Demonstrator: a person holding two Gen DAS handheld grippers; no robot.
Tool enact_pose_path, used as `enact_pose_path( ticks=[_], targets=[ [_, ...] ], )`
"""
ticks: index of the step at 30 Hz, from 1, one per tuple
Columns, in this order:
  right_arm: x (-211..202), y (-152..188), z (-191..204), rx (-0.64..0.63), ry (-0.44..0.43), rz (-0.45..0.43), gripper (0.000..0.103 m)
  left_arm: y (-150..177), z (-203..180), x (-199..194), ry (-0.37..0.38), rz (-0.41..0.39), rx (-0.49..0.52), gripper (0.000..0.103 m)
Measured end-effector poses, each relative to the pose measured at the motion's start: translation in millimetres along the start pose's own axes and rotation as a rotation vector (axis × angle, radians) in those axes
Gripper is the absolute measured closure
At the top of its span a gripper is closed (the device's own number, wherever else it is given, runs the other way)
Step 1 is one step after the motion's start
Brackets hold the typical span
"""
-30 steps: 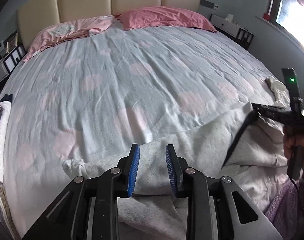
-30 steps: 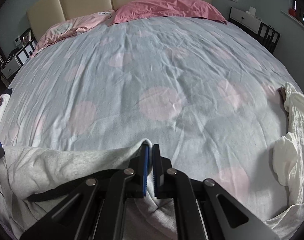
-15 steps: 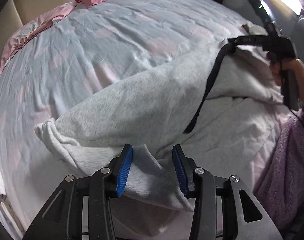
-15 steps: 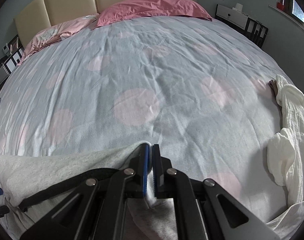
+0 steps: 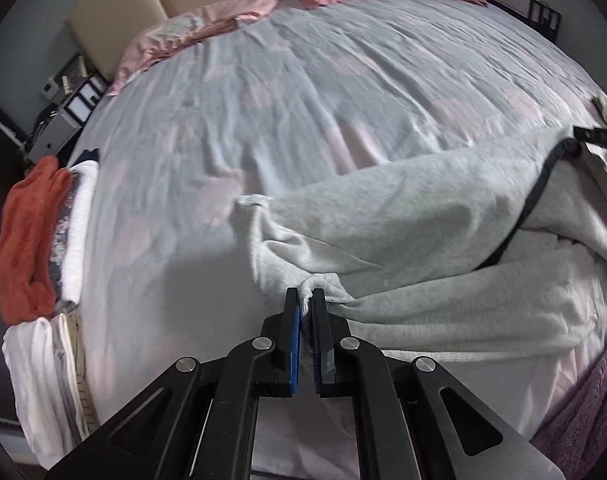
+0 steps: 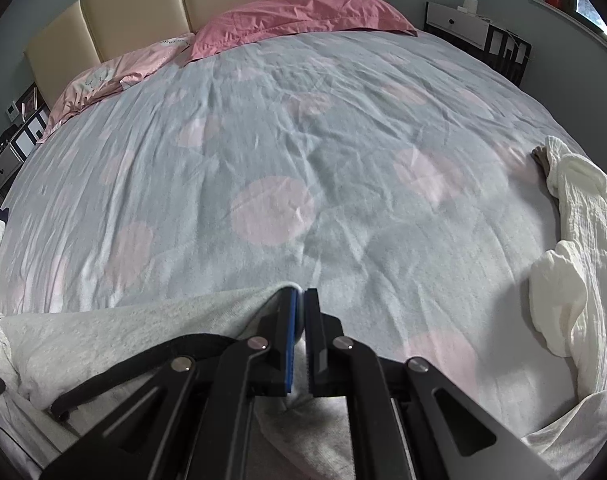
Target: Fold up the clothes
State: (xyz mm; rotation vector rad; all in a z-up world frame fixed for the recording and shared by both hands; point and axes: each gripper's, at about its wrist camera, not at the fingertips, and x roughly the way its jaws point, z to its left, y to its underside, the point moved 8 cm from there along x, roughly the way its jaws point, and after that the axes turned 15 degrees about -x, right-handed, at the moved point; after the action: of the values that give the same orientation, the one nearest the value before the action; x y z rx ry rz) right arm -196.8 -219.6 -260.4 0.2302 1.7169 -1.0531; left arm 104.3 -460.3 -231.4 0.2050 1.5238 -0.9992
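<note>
A light grey garment [image 5: 403, 216] with a black strap along one edge lies crumpled at the near edge of the bed. My left gripper [image 5: 305, 300] is shut on a bunched fold of it at its near left side. In the right wrist view the same grey garment [image 6: 115, 328] spreads to the lower left, and my right gripper [image 6: 300, 300] is shut on its far corner, holding that edge just above the bedspread. The right gripper's black tip [image 5: 595, 136] shows at the right edge of the left wrist view.
The bed has a pale blue-grey spread with pink dots [image 6: 303, 152] and two pink pillows [image 6: 299, 16] at the headboard. Folded clothes, orange on top [image 5: 27, 236], are stacked at the bed's left edge. White crumpled cloth [image 6: 575, 240] lies at the right. A purple fleece sleeve [image 5: 583, 420] shows at lower right.
My left gripper was open over the grey garment; it has closed on a fold of it and swung left. The right gripper keeps its hold on the corner.
</note>
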Motion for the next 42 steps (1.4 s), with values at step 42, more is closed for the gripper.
enact_pose_path(
  ticks=[42],
  targets=[
    [-58.2,37.7,144.0,-0.131,-0.59,0.012,0.092,13.4,-84.5,24.2,0.132,-0.092,0.467,0.08]
  ],
)
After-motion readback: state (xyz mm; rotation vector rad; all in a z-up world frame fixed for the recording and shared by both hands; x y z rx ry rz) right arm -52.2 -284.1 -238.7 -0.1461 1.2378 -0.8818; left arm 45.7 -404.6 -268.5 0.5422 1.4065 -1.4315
